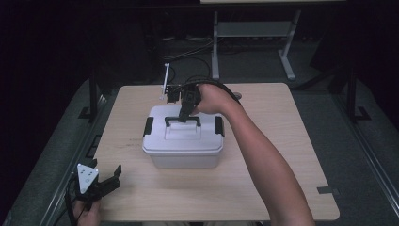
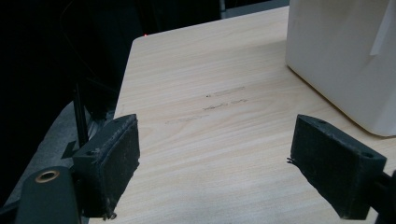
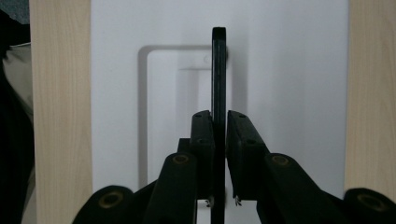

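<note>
A pale wooden tabletop [image 1: 263, 188] stands in a dark room, with a metal stand's legs behind its far edge. Near the middle of it sits a white box [image 1: 183, 150] with a lid, a black latch on each short side and a black handle [image 1: 182, 121] on top. The handle stands upright off the lid. Your right gripper [image 1: 183, 115] reaches down from the far side and pinches that handle; in the right gripper view the thin black bar [image 3: 218, 70] runs straight up between the two pads [image 3: 203, 135], which sit tight against it on both sides. Your right forearm stretches across the tabletop's right half. Your left gripper [image 1: 101, 181] rests at the near left corner, well apart from the box, its jaws spread wide with bare wood between them.
</note>
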{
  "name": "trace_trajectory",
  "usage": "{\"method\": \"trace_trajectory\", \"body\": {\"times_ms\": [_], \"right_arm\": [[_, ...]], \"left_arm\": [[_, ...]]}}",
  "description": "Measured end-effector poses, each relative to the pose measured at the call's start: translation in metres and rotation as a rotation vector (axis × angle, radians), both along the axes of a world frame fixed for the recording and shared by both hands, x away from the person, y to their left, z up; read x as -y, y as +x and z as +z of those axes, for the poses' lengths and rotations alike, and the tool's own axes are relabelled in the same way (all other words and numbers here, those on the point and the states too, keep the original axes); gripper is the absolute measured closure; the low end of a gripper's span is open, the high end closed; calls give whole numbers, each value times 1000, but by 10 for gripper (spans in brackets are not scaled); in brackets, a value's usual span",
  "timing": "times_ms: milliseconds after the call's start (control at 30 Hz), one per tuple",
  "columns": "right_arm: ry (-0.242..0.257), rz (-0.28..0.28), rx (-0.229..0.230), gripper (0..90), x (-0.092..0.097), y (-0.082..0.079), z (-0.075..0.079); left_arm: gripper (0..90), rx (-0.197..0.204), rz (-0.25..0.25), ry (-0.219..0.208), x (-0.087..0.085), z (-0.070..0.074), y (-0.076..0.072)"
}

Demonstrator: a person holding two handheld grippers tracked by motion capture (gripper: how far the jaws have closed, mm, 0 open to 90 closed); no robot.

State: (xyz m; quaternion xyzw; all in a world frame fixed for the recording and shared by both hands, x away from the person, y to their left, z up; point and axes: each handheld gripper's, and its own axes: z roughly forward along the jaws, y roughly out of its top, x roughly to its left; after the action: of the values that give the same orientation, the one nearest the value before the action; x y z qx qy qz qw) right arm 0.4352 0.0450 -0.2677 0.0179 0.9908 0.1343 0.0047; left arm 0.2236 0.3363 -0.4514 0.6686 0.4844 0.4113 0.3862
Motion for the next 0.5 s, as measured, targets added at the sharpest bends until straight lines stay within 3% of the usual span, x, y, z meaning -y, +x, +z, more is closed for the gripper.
{"method": "trace_trajectory", "body": {"times_ms": [500], "right_arm": [[18,-6,-18,739,9,-8,6]], "left_arm": [[150,-2,-2,0,1,0,0]]}}
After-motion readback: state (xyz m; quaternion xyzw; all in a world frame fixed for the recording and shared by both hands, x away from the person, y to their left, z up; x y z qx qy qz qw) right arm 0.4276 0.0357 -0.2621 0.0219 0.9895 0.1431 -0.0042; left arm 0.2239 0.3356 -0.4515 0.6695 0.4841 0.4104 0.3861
